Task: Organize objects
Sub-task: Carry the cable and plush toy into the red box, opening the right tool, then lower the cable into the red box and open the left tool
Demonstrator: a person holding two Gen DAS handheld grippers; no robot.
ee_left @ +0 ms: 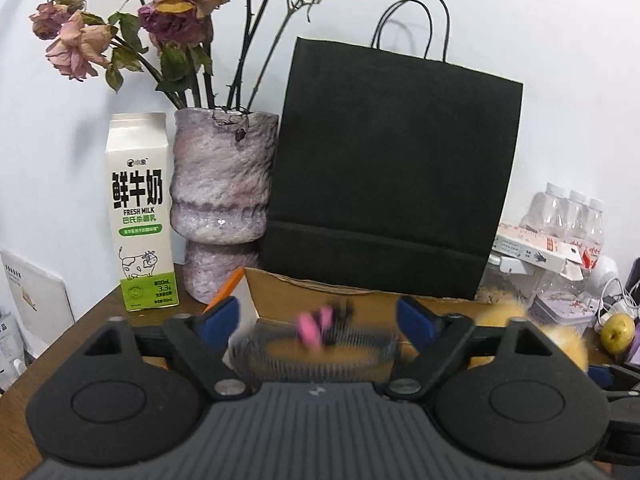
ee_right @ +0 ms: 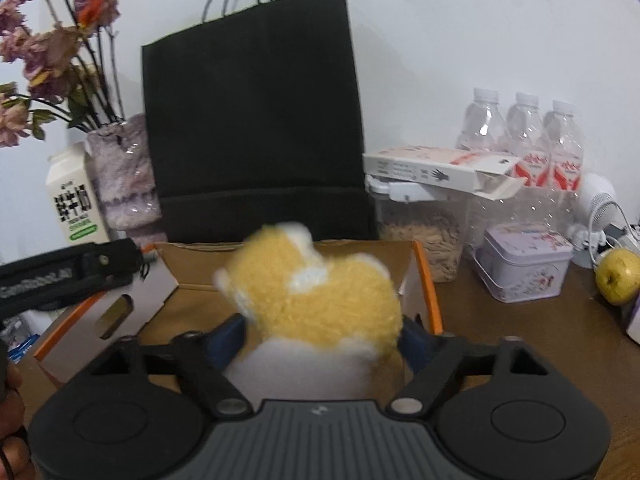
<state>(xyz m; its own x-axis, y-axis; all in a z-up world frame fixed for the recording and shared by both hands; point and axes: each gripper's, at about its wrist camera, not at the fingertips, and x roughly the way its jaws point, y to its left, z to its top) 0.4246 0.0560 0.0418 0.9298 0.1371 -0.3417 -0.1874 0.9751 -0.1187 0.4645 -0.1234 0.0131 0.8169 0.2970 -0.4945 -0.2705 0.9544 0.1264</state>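
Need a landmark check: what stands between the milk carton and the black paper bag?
The purple vase of dried roses, clearest in the left wrist view, beside the milk carton and black bag.

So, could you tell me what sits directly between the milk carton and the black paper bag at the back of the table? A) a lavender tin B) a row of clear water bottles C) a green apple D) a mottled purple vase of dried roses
D: the left wrist view shows the vase standing right of the milk carton and left of the black paper bag.
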